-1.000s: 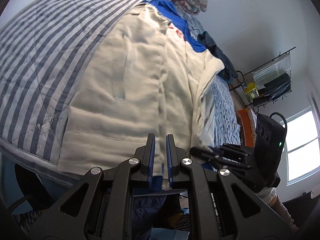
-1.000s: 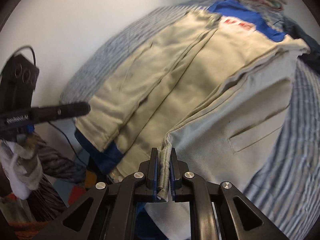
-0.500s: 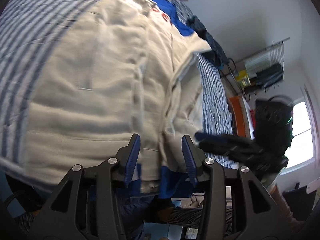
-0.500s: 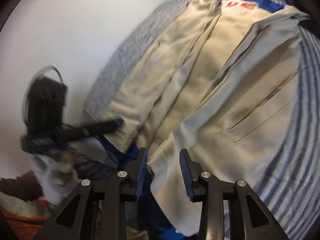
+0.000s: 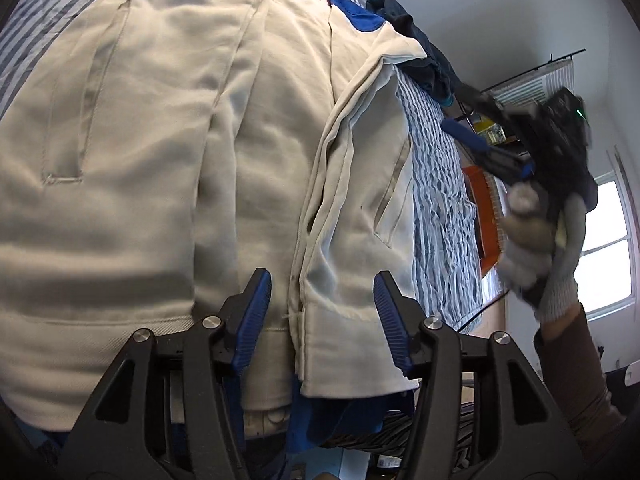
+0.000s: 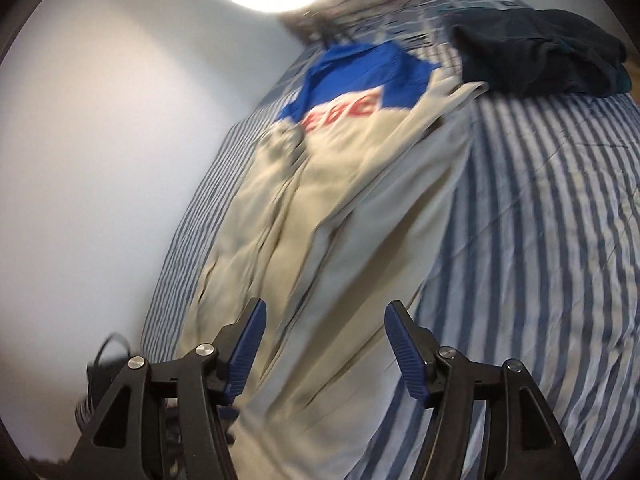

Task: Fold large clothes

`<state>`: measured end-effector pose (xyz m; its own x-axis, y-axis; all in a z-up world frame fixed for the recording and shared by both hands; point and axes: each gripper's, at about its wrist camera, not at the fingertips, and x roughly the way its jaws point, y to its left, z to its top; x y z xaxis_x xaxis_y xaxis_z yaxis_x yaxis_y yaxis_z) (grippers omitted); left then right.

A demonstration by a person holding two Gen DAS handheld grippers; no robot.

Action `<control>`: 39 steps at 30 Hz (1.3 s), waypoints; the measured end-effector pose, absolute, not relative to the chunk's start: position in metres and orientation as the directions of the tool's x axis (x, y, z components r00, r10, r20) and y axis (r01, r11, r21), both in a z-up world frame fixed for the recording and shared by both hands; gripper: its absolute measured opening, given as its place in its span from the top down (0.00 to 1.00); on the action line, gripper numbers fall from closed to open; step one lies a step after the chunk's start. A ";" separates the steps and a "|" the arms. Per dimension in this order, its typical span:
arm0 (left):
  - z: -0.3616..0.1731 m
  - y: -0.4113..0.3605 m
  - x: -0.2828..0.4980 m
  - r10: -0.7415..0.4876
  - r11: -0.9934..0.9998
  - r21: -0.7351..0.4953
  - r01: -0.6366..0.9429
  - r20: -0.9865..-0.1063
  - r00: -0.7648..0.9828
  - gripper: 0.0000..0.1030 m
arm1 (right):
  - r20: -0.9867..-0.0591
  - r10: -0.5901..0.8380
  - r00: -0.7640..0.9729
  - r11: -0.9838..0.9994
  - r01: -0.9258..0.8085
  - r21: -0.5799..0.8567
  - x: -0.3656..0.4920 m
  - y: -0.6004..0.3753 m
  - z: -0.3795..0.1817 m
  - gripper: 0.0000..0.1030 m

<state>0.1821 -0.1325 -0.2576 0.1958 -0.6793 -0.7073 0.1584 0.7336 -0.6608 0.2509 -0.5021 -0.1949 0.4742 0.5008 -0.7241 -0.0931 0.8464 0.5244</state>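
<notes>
- The step in hand looks like the pause between two folds: the cream jacket (image 5: 168,152) lies spread on the striped bed (image 6: 540,220), its front panels laid in toward the middle, and neither tool grips it.
- The left tool (image 5: 320,312) stands with its blue pads spread wide and nothing between them. The jacket's hem band and its open front edge sit just beyond the gap, at 12 o'clock from the tool.
- The right tool (image 6: 322,344) is likewise spread and empty. In its own blurred view the jacket runs from between the pads up toward 12 o'clock, ending at the blue yoke with red lettering (image 6: 344,108).
- In the left view the right tool appears at 3 o'clock, held in a grey-gloved hand (image 5: 540,240) off the bed's edge and apart from the cloth.
- The next move probably calls for a fresh hold on the hem corners or on the right-hand panel (image 5: 360,200), which lies rumpled with its edge doubled. Each tool would need to close on the full thickness of cloth, not only the top layer.
- A dark garment (image 6: 536,56) lies at 1 o'clock in the right view, touching the jacket's shoulder, and should stay out of the fold.
</notes>
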 end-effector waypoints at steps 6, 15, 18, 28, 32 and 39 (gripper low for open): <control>-0.258 -0.146 0.186 -0.659 0.752 -0.626 0.209 -0.726 0.196 0.47 | -0.699 0.466 0.543 0.833 -0.001 0.554 0.298 -0.531 -0.206 0.35; -0.262 -0.153 0.186 -0.643 0.763 -0.606 0.226 -0.745 0.174 0.85 | -0.702 0.373 0.606 0.833 0.114 0.541 0.381 -0.552 -0.211 0.35; -0.267 -0.154 0.186 -0.662 0.746 -0.626 0.227 -0.734 0.151 0.89 | -0.715 0.341 0.611 0.837 0.150 0.527 0.403 -0.552 -0.212 0.36; -0.254 -0.149 0.176 -0.685 0.726 -0.637 0.261 -0.704 0.186 0.94 | -0.812 0.211 0.545 0.943 0.104 0.315 0.441 -0.507 -0.198 0.92; -0.250 -0.141 0.165 -0.682 0.728 -0.629 0.273 -0.703 0.199 0.94 | -0.789 0.258 0.557 0.941 0.041 0.337 0.449 -0.479 -0.183 0.93; -0.262 -0.132 0.165 -0.667 0.742 -0.623 0.246 -0.722 0.185 0.94 | -0.864 0.150 0.481 0.989 -0.073 0.131 0.490 -0.388 -0.204 0.93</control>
